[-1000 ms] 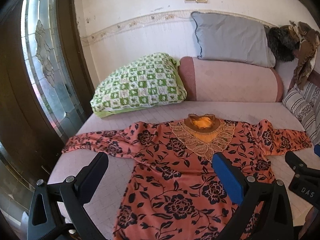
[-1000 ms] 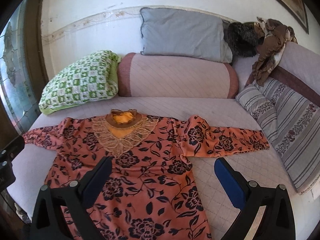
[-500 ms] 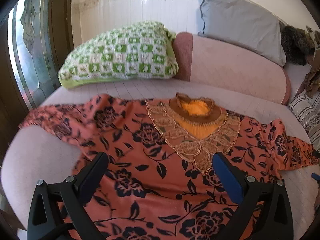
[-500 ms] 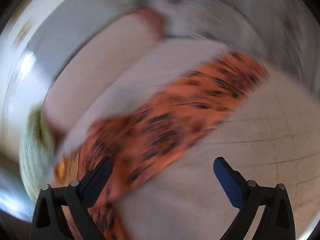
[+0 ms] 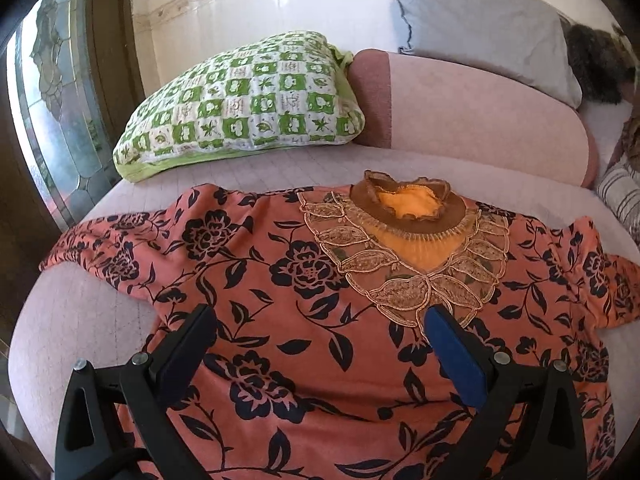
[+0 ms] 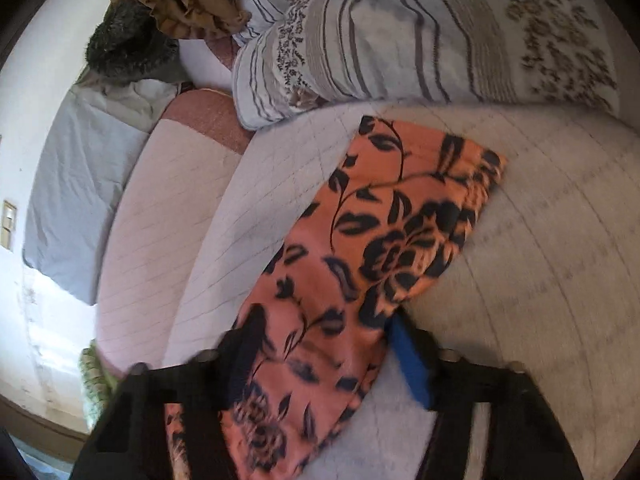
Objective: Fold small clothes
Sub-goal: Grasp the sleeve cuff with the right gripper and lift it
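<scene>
An orange blouse with black flowers (image 5: 304, 280) lies spread flat, front up, on the pink quilted bed (image 5: 80, 312). Its brown collar and gold lace yoke (image 5: 412, 240) are at the centre. My left gripper (image 5: 320, 324) is open above the chest, holding nothing. In the right wrist view the blouse's right sleeve (image 6: 360, 248) runs between my right gripper's (image 6: 320, 344) fingers. The jaws have narrowed around the sleeve near the cuff end, with the blue pad (image 6: 408, 356) against its edge; the view is blurred, so a firm grip is unclear.
A green checked pillow (image 5: 248, 100), a pink bolster (image 5: 472, 120) and a grey pillow (image 5: 480, 28) line the back wall. Striped pillows (image 6: 360, 40) and a pile of brown and dark cloth (image 6: 152, 12) sit at the right. A glass door (image 5: 52, 100) stands left.
My left gripper moved in over the blouse's chest. My right gripper swung right, rolled, came down on the right sleeve, and its jaws narrowed around it.
</scene>
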`<state>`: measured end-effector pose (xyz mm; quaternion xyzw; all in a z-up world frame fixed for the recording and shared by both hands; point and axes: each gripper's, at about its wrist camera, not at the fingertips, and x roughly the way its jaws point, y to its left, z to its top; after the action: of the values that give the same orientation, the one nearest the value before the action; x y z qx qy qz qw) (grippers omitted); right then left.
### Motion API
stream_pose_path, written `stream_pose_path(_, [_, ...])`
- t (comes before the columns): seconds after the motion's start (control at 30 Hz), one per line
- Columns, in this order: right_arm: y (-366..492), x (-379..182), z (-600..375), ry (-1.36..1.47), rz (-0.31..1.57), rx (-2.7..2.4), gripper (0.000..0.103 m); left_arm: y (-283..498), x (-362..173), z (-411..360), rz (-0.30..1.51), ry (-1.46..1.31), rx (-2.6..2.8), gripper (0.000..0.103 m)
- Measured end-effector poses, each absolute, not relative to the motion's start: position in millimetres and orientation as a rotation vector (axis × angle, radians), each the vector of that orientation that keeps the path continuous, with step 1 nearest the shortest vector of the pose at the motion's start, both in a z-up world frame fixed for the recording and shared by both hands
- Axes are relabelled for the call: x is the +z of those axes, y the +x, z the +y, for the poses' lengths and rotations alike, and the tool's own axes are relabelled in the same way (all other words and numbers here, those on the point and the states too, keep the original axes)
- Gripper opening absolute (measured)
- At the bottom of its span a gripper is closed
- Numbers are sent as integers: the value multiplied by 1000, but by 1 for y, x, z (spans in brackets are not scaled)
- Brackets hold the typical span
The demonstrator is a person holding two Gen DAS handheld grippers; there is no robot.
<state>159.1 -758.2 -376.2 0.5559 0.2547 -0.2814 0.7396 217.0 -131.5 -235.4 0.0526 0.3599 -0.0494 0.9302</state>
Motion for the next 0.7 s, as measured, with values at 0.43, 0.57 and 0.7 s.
stream_pose_path(0.43, [188, -268, -681, 972, 360, -330, 9, 222, -217, -79, 707, 21, 7, 103])
stream_pose_path(0.57, [216, -216, -597, 924, 336, -85, 9, 225, -208, -46, 683, -15, 79, 103])
stream_pose_path(0.7, [259, -190, -483, 894, 387, 170, 9, 229, -205, -7, 703, -84, 138, 103])
